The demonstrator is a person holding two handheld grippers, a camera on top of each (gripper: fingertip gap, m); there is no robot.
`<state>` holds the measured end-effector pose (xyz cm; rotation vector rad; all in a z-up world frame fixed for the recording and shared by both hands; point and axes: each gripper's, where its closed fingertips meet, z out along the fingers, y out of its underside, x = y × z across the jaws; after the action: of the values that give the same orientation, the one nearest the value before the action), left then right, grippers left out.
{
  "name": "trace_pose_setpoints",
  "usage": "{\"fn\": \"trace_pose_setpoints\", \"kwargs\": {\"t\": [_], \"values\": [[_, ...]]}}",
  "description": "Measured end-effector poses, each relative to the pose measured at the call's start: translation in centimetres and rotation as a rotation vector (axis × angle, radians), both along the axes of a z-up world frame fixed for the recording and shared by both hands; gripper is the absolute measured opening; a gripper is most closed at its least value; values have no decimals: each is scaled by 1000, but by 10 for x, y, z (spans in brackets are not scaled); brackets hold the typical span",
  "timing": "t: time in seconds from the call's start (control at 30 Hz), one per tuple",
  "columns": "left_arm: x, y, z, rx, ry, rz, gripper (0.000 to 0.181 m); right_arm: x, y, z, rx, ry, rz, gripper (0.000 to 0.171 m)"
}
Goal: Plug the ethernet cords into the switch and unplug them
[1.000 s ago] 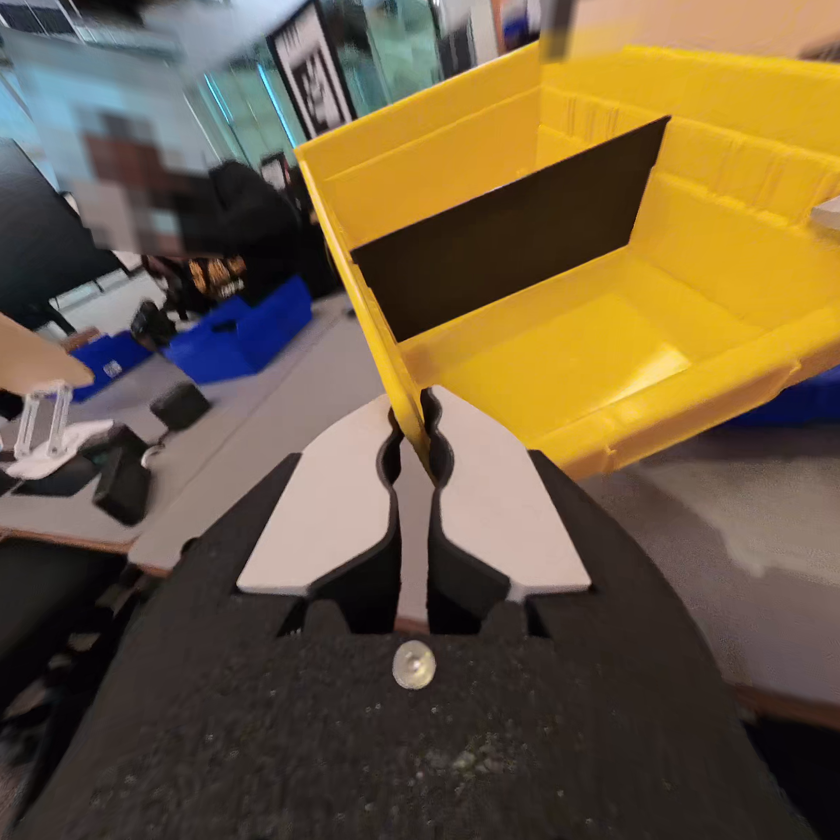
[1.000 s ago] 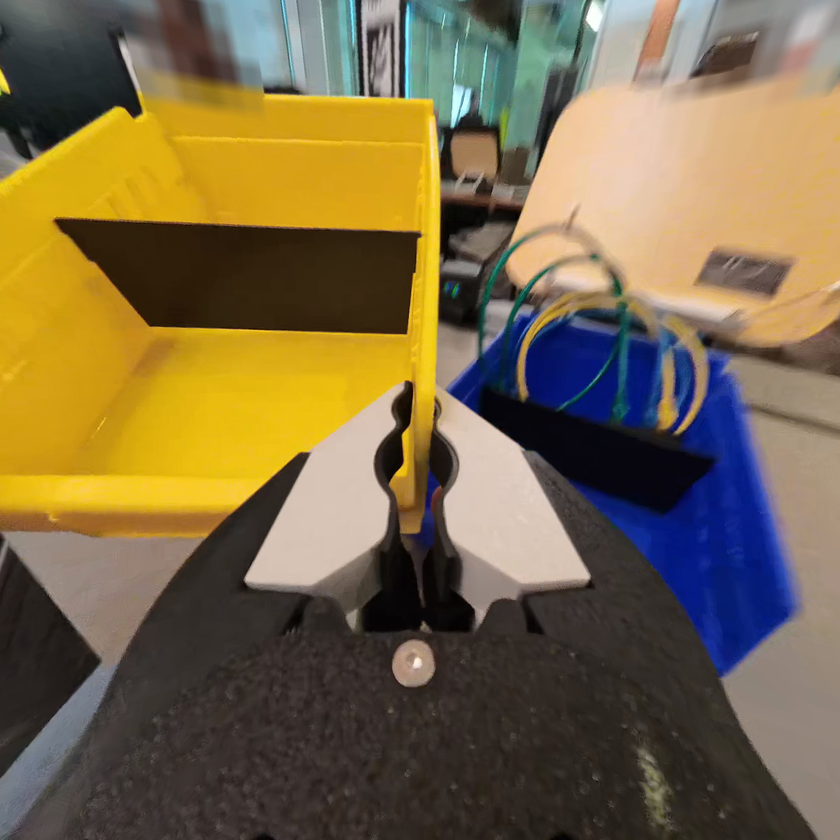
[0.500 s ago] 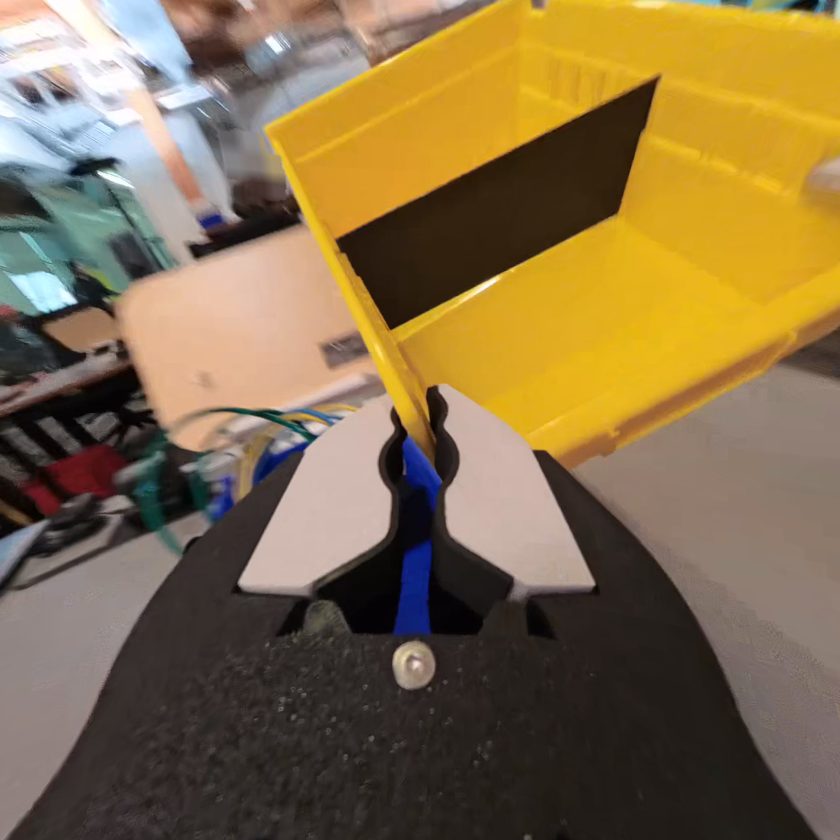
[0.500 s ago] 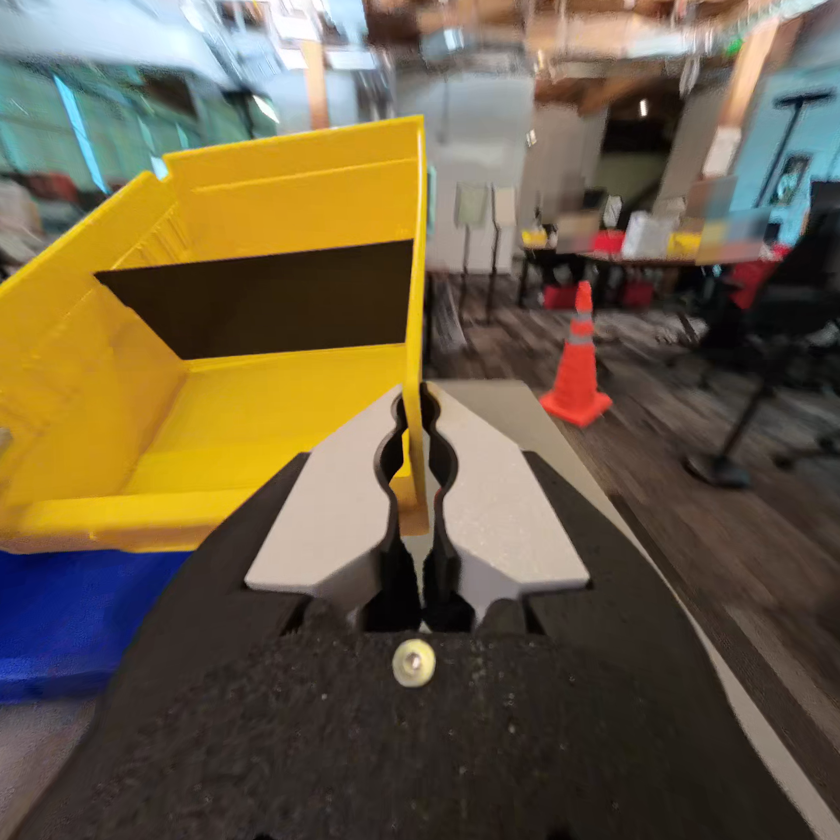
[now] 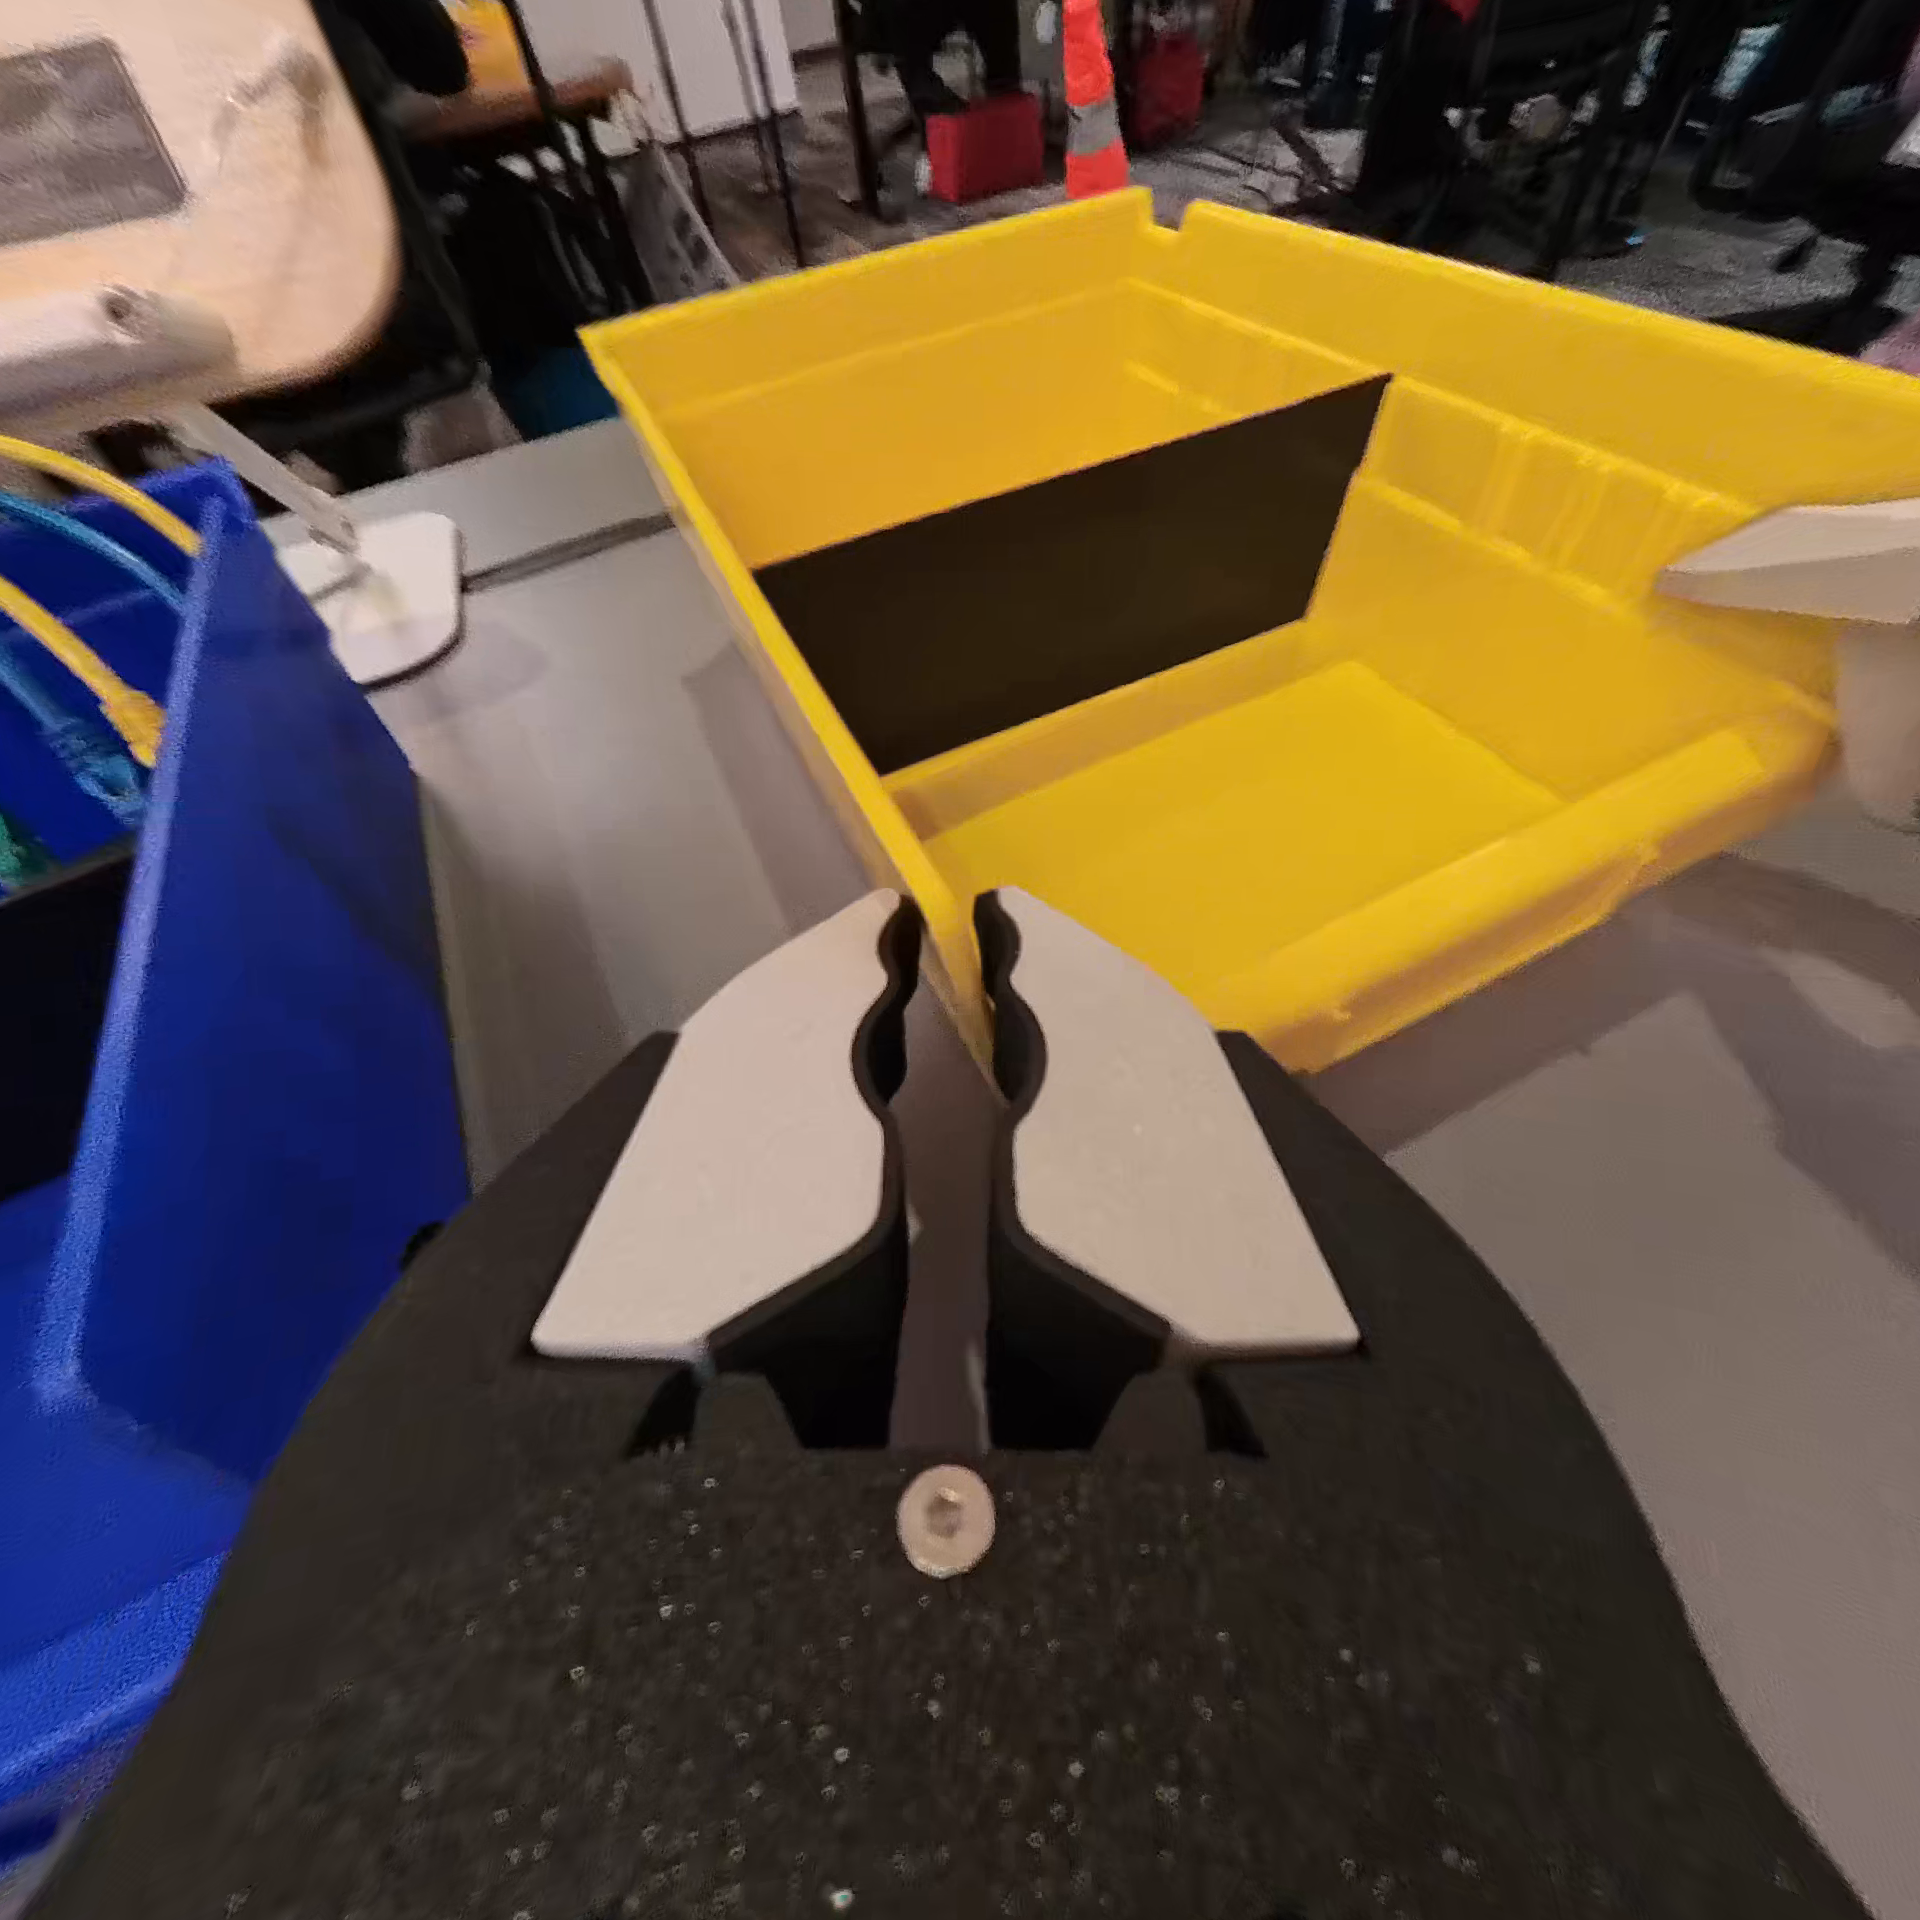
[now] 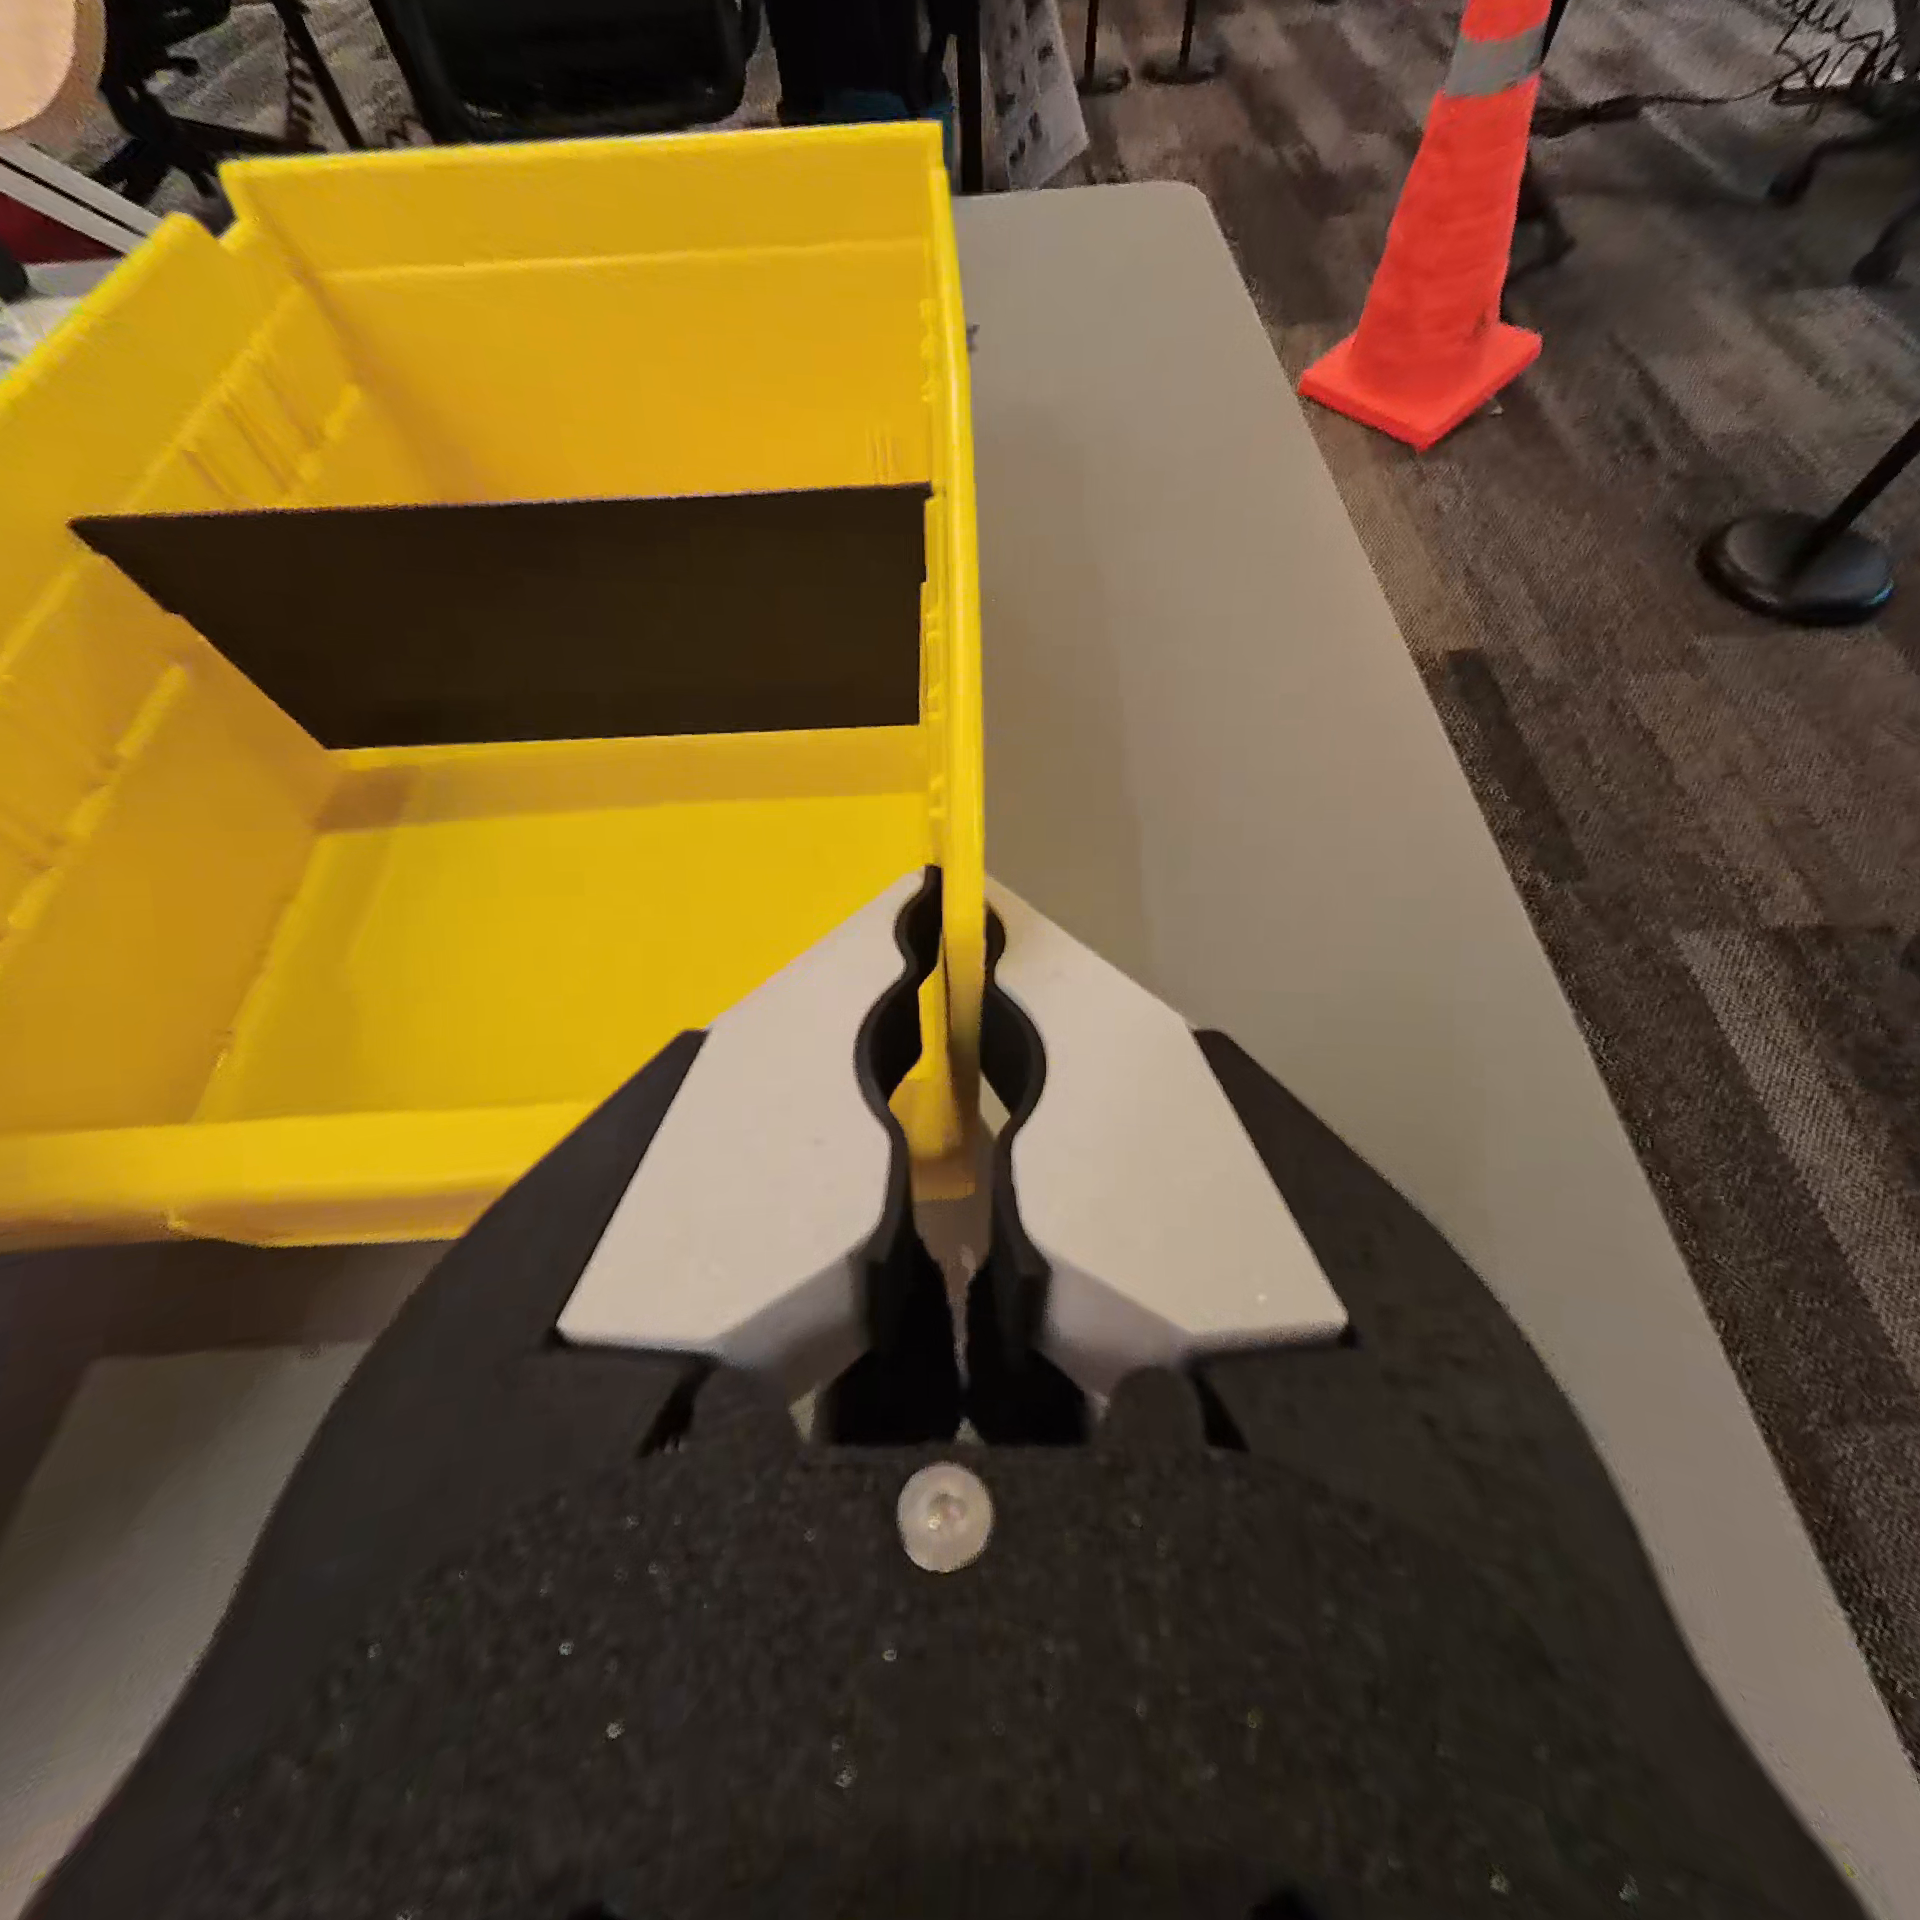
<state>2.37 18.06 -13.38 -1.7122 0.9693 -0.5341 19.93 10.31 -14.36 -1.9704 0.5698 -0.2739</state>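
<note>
Ethernet cords point(image 5: 73, 665) lie in the blue bin point(image 5: 239, 935); my left gripper point(image 5: 948, 925) and right gripper point(image 6: 961, 904) each pinch the yellow bin point(image 5: 1299, 831) wall, risking slippage.

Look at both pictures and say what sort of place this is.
Probably a shared workshop or lab: grey work tables, storage bins, one yellow bin and a blue bin holding cables, plus an orange traffic cone standing on the carpeted floor.

Yellow bin point(image 5: 1299, 831); black divider point(image 5: 1049, 613); blue bin point(image 5: 260, 987)
</note>
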Motion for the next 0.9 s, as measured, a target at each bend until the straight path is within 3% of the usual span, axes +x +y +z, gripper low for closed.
{"fn": "trace_pose_setpoints", "kwargs": {"t": [0.13,0.23,0.27,0.33,0.4,0.43,0.5,0.53,0.6,0.67,0.77,0.8,0.83,0.9], "values": [[-25,-32,24,-118,-85,-169,15,-1,1,0,-4,-18,19,2],[-83,-45,60,-89,-153,-252,16,1,-5,7,-12,-55,-17,12],[-109,-36,68,-51,-155,-230,18,6,-11,20,-2,-105,-65,24],[-169,8,77,56,-133,-90,23,-2,-17,67,72,-243,-123,28],[-233,67,70,135,-92,115,27,-49,3,112,185,-322,-23,28],[-260,91,59,119,-70,199,33,-84,22,118,193,-303,73,28],[-288,118,39,5,-99,251,51,-167,63,104,185,-161,275,34],[-289,123,30,-57,-126,234,51,-210,81,92,193,-70,377,36],[-282,126,12,-146,-98,177,56,-263,106,53,137,-8,432,43],[-272,126,2,-102,-35,136,53,-276,120,19,33,-93,384,44],[-269,137,-9,-55,19,198,31,-296,141,0,23,-66,393,40],[-270,141,-8,-68,16,217,26,-287,145,-1,14,-99,321,29],[-272,144,-7,-95,5,228,13,-273,145,-1,-6,-157,223,5],[-280,150,-5,-93,13,241,6,-279,150,4,5,-142,214,3]]}}
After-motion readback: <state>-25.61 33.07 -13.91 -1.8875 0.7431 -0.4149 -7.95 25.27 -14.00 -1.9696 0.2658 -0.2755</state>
